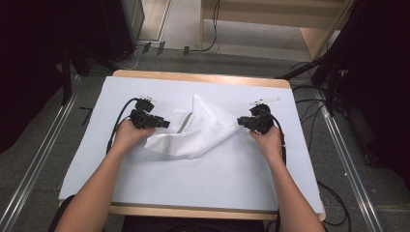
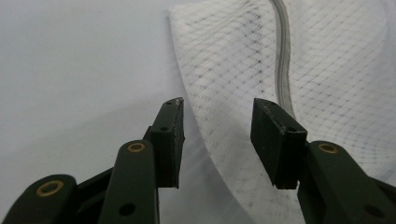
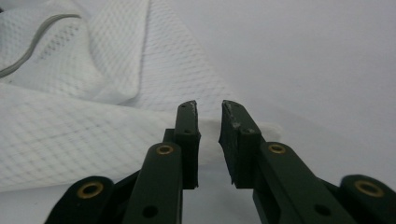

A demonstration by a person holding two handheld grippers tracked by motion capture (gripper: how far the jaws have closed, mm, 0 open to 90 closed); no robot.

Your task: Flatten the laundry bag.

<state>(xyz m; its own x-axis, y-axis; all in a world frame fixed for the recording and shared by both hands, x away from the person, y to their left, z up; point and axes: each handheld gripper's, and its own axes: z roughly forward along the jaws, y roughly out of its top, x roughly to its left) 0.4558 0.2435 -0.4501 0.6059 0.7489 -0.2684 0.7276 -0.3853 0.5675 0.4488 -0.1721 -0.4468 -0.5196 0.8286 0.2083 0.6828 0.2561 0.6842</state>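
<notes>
Your left gripper stands spread, the white mesh cloth's edge just ahead between its jaws; push in deeper before you pinch. Your right gripper, barely parted, has the cloth's corner between its jaws; keep that corner low.

Cloth: lies crumpled on the table, at mid-width and in its far half, one fold standing up at the back. Left gripper: at the cloth's left edge, over the fabric. Right gripper: at the cloth's right corner. Both forearms enter from the near edge, one on each side of the cloth.
</notes>
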